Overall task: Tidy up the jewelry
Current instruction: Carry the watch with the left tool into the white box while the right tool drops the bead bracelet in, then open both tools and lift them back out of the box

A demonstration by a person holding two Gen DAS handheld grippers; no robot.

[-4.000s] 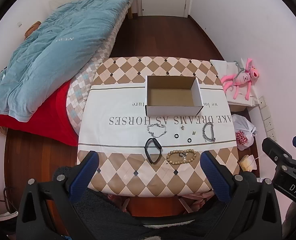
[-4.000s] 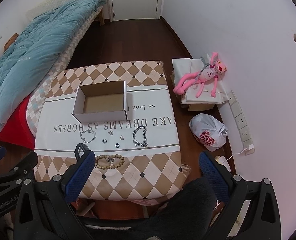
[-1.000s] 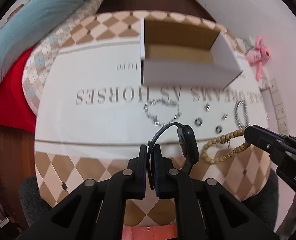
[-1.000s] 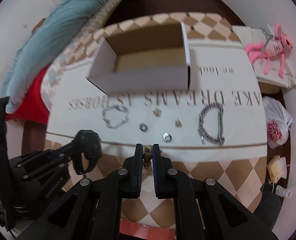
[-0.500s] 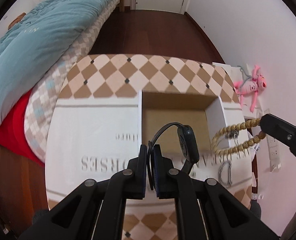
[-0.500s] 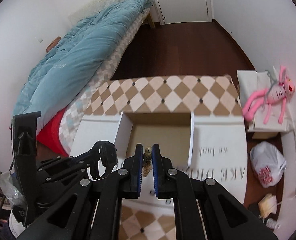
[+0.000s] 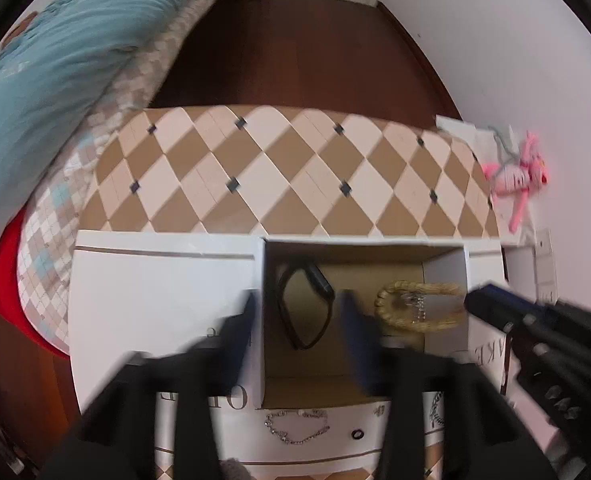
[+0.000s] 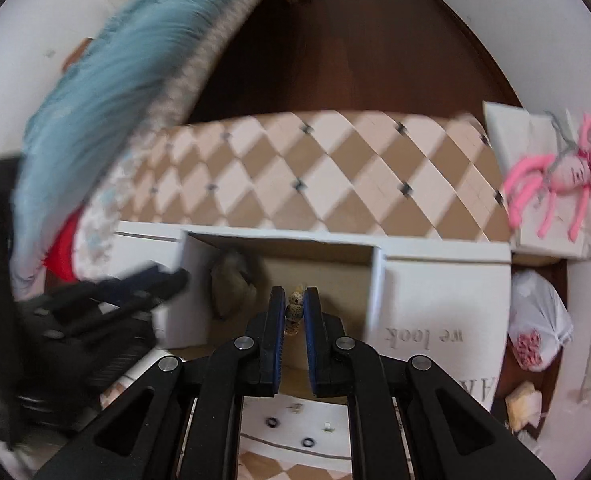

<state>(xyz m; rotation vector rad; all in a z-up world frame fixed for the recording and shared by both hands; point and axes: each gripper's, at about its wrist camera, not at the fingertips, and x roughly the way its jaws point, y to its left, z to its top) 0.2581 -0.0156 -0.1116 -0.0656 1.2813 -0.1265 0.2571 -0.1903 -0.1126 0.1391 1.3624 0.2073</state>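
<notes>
An open white cardboard box [image 7: 445, 270] stands on the table. A black wristband [image 7: 304, 309] lies inside it on the left. My left gripper [image 7: 295, 304] is open above the band, its fingers blurred. My right gripper [image 8: 294, 300] is shut on the wooden bead bracelet [image 8: 294, 307], which hangs inside the box [image 8: 375, 280]; its loop shows in the left wrist view [image 7: 417, 310]. A silver chain bracelet [image 7: 297, 432] and small black rings [image 8: 306, 442] lie on the cloth in front of the box.
The table has a checked and white cloth [image 7: 295, 160]. A bed with a blue quilt [image 7: 55, 60] is to the left. A pink plush toy [image 8: 555, 176] and a plastic bag [image 8: 539, 320] are on the right by the wall.
My left gripper has opened and dropped the black wristband into the box. My right gripper has lowered the bead bracelet into the box, still holding it.
</notes>
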